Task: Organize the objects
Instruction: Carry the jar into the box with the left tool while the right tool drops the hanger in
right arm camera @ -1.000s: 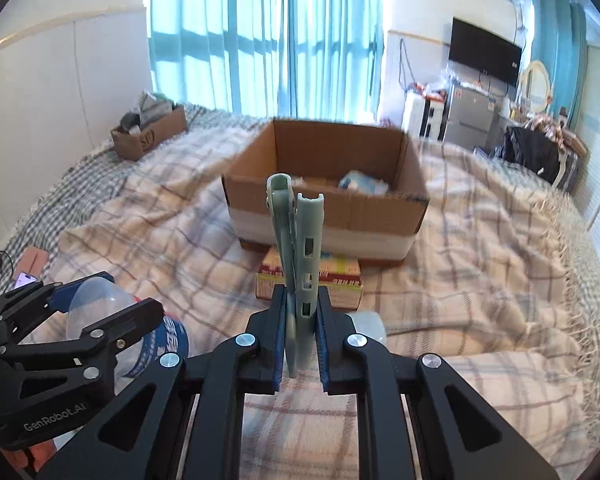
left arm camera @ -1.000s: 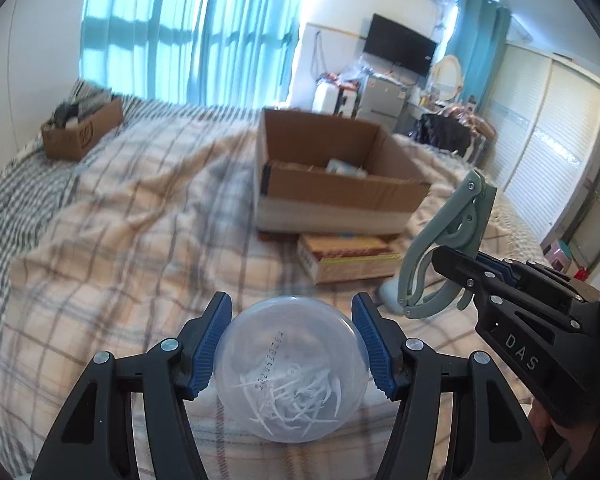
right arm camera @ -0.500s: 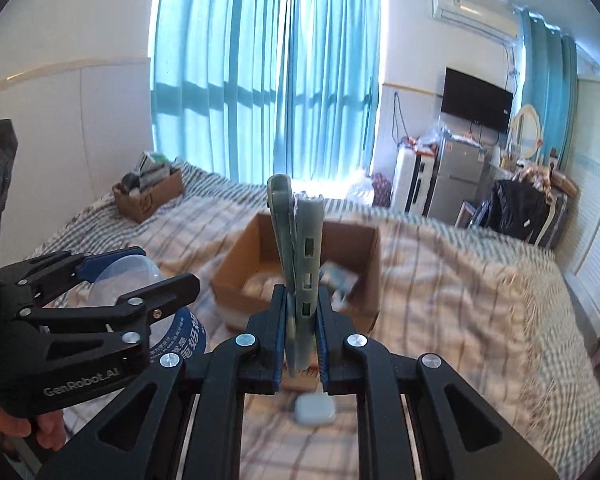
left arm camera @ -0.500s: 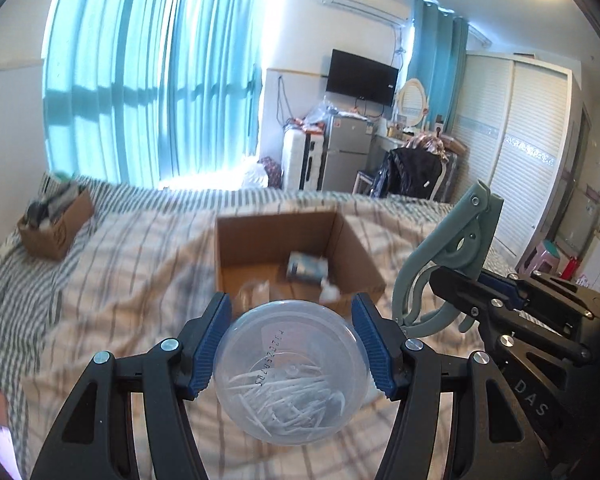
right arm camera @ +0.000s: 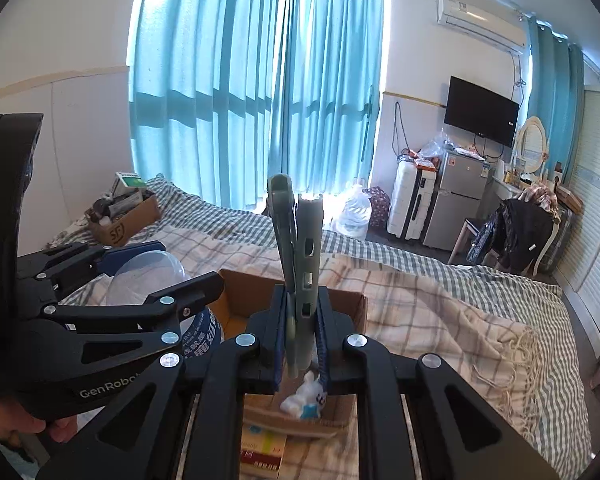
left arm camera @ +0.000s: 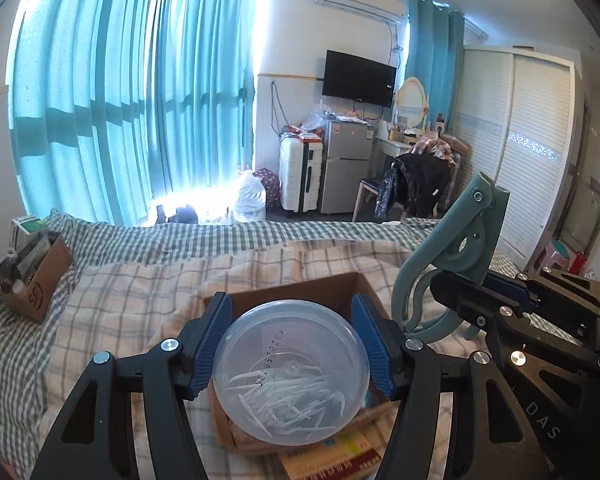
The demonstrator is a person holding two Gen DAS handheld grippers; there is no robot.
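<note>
My left gripper (left arm camera: pixel 291 350) is shut on a clear round plastic container (left arm camera: pixel 291 372) with white picks inside; its blue label (right arm camera: pixel 202 338) shows in the right wrist view. My right gripper (right arm camera: pixel 302 344) is shut on a grey-green plastic clip (right arm camera: pixel 300 240) that stands upright between the blue pads; the same clip (left arm camera: pixel 456 256) appears at the right of the left wrist view. Both grippers hang side by side over an open cardboard box (left arm camera: pixel 300 292) on the bed, whose far wall (right arm camera: pixel 252 292) shows behind the fingers. A small white-and-blue item (right arm camera: pixel 306 398) lies inside it.
A flat red-and-yellow box (left arm camera: pixel 332 460) lies on the plaid blanket (right arm camera: pixel 440 316) in front of the cardboard box. A second small carton (left arm camera: pixel 34 280) of odds and ends sits at the bed's far left. Beyond the bed are curtains, a suitcase, a fridge and a chair.
Both grippers rose and moved forward with their loads, from in front of the cardboard box to above it. The box slid from mid-frame to under the fingers.
</note>
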